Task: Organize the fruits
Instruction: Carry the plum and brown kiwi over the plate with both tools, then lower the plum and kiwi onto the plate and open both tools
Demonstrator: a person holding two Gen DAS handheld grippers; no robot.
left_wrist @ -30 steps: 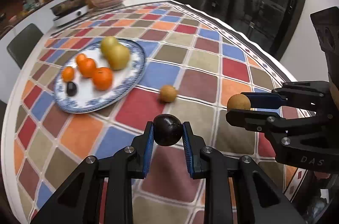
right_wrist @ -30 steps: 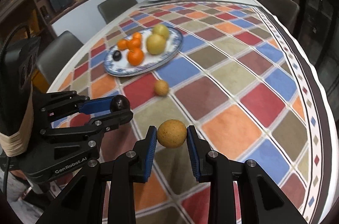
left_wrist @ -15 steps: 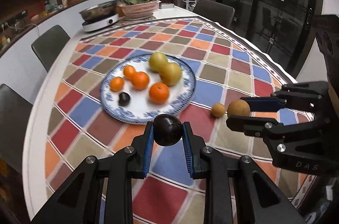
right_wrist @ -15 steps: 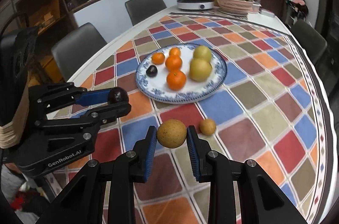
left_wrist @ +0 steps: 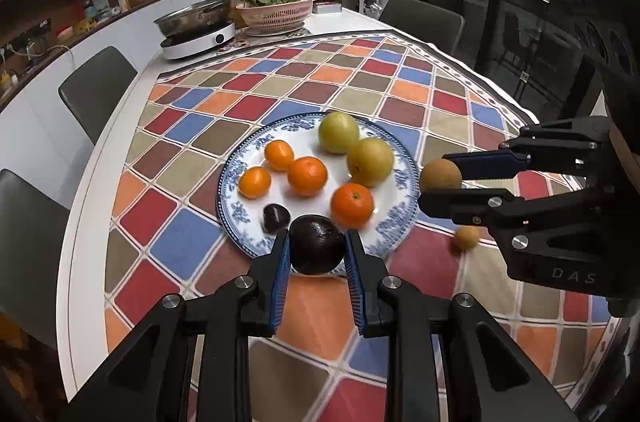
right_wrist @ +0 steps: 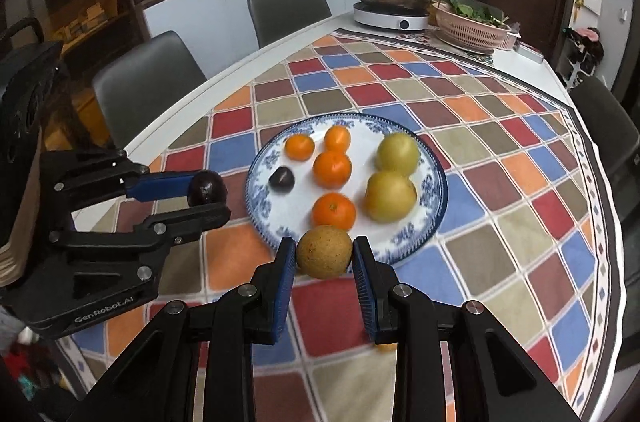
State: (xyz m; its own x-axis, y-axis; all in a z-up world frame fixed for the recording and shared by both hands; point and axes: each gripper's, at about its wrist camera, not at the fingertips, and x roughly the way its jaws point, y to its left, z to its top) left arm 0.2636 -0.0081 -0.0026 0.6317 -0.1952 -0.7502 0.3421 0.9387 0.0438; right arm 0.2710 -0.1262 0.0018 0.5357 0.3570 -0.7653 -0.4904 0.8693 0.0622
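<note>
Left claw: my left gripper [left_wrist: 318, 252] is clamped on a dark purple-black round fruit [left_wrist: 317, 245], its blue pads tight against both sides, over the near rim of the plate.
Right claw: my right gripper [right_wrist: 324, 258] is pinched on a speckled tan round fruit [right_wrist: 324, 253], held at the plate's near edge.
Plate: a white round ceramic plate with a blue patterned rim [left_wrist: 394, 222] sits on the cloth, just ahead of both claws.
Plate contents: 4 orange tangerines [left_wrist: 307, 176], 2 yellow-green pears [left_wrist: 370, 162] touching each other, and 1 small dark fruit [left_wrist: 275, 217] near the left rim.
Loose fruit: 1 small tan round fruit [left_wrist: 465, 237] lies on the cloth just right of the plate, below my right claw in the left view.
Open room: bare white plate surface shows between the small dark fruit and the nearest tangerine; the chequered multicolour tablecloth [left_wrist: 256, 90] lies bare beyond the plate up to its far border.
Edges: the white table edge [left_wrist: 86, 190] curves along the left, with grey chairs [left_wrist: 96, 90] set close against it.
Far end: a steel pot on a white cooker [left_wrist: 196, 34] and a pink basket of greens [left_wrist: 276, 12].
Writing: "GenRobot.AI" on the left claw's body, "DAS" on the right one's.
</note>
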